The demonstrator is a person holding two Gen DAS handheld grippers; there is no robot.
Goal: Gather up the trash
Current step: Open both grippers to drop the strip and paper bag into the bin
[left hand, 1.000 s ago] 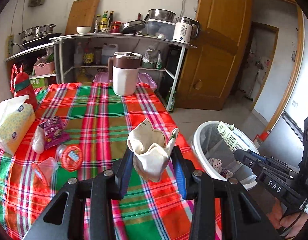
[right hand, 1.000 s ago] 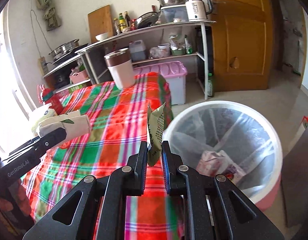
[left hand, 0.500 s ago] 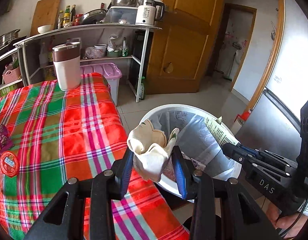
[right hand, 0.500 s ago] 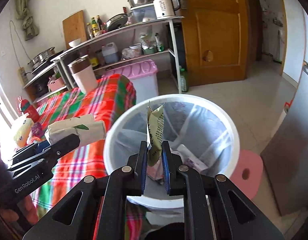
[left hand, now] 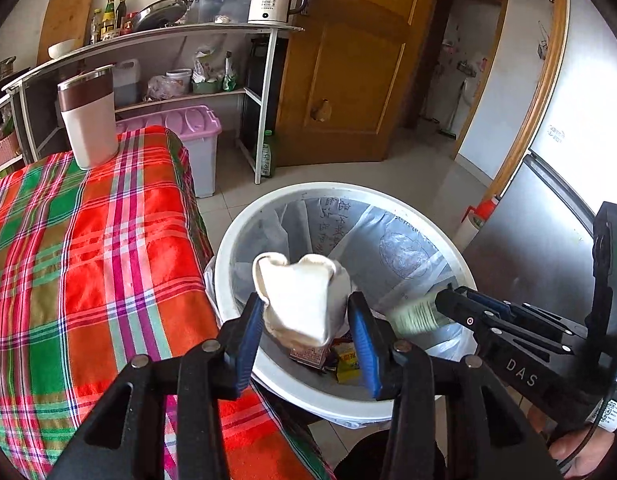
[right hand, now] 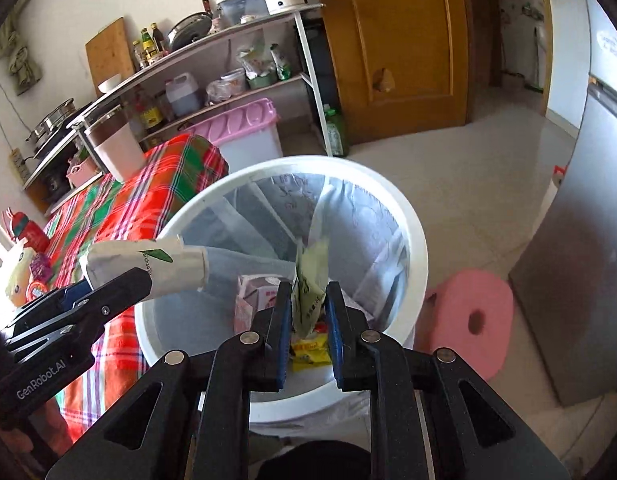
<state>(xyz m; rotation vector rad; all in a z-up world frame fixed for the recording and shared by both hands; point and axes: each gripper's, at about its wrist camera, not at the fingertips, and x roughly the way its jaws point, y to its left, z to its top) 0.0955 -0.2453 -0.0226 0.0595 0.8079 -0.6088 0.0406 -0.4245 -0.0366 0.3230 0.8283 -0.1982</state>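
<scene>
Over the white bin, beside the checked tablecloth, the left gripper pinches a crumpled paper cup between blue pads; cartons lie below. From the right side, the right gripper clamps a thin green wrapper above the plastic-lined bin; a pink stool stands alongside.

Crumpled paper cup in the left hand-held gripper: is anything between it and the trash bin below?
Nothing visible. The crumpled paper cup hangs over the open, bag-lined trash bin, with only earlier trash at the bottom.
</scene>
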